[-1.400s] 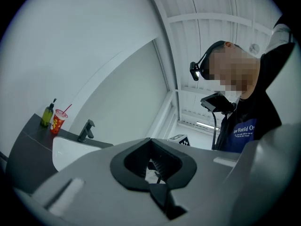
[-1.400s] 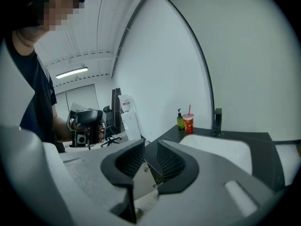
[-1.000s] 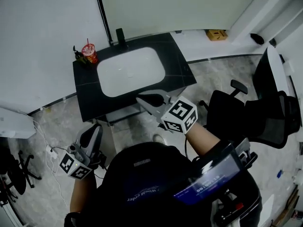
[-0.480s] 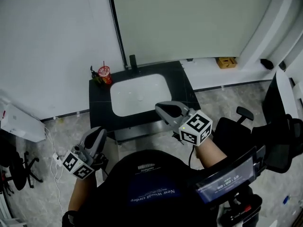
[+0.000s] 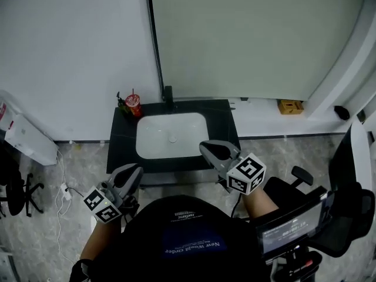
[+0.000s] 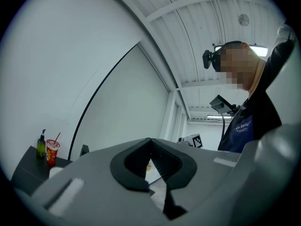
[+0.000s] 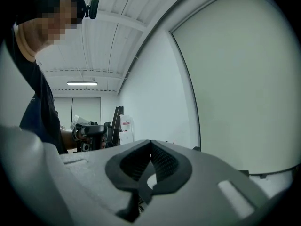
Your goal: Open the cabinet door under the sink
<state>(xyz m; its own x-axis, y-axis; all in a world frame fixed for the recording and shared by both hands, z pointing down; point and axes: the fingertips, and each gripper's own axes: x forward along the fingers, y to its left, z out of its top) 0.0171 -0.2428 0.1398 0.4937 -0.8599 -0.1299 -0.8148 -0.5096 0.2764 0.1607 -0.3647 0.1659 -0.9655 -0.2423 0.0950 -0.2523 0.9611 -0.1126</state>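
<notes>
The sink cabinet has a black top [image 5: 120, 151] with a white basin [image 5: 171, 135] and stands against the wall. From above, its front [image 5: 171, 177] is only a thin grey strip, and the door's state is hidden. My left gripper [image 5: 134, 170] hovers shut at the cabinet's front left corner. My right gripper [image 5: 209, 148] hovers shut over the top's front right part. In the left gripper view the left gripper [image 6: 150, 140] has its jaws together, holding nothing. The right gripper view shows the right gripper [image 7: 150, 143] shut and empty too, pointing level at the wall.
A black faucet [image 5: 168, 93], a red cup with a straw [image 5: 133, 103] and a green bottle [image 5: 122, 104] stand at the back of the top. A white appliance [image 5: 28, 138] sits at the left and a yellow box [image 5: 291, 106] on the floor at the right. An office chair [image 5: 352, 216] and a screen [image 5: 291, 229] are near my right side.
Both grippers have risen and shifted while staying shut. The head view has tilted up, so the sink cabinet now looks smaller and farther and more wall shows.
</notes>
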